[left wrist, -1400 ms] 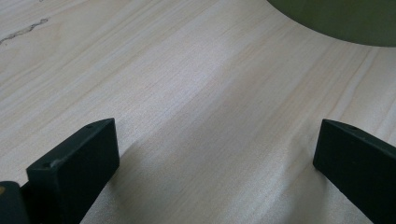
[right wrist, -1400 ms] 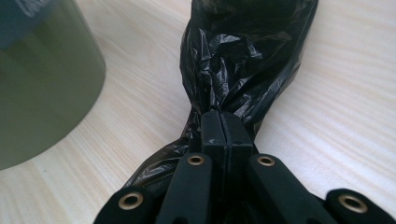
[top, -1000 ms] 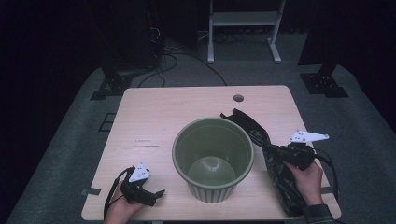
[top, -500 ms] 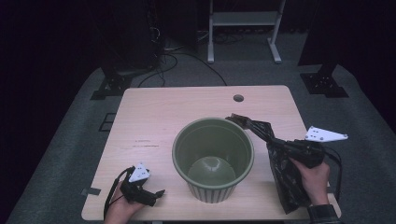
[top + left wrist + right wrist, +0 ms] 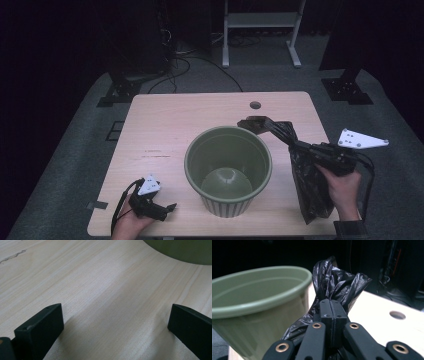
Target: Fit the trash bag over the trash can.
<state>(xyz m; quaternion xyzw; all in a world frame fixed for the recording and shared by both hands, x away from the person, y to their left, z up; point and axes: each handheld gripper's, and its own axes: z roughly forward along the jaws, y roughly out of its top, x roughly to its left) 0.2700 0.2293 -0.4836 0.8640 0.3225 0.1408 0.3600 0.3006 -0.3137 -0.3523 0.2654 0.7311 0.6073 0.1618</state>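
Observation:
A green plastic bin (image 5: 228, 167) stands empty in the middle of the wooden table (image 5: 190, 115). Right of it, my right gripper (image 5: 300, 146) is shut on a black plastic bag (image 5: 310, 187), lifted off the table. One end of the bag (image 5: 257, 123) stretches toward the bin's far rim; the rest hangs down by the hand. In the right gripper view the bag (image 5: 337, 285) bunches above the closed jaws beside the bin (image 5: 259, 302). My left gripper (image 5: 169, 208) rests open on the table at the front left, nothing between its fingers (image 5: 40, 327), the bin's base (image 5: 185, 250) ahead.
A small round hole (image 5: 255, 105) sits near the table's far edge. Beyond the table are a white stand (image 5: 260, 30), cables on grey carpet and dark equipment feet. Faint scratch marks (image 5: 155, 155) lie left of the bin.
My right gripper has pulled the black bag up and to the right, stretching it out off the table. The left gripper has stayed put.

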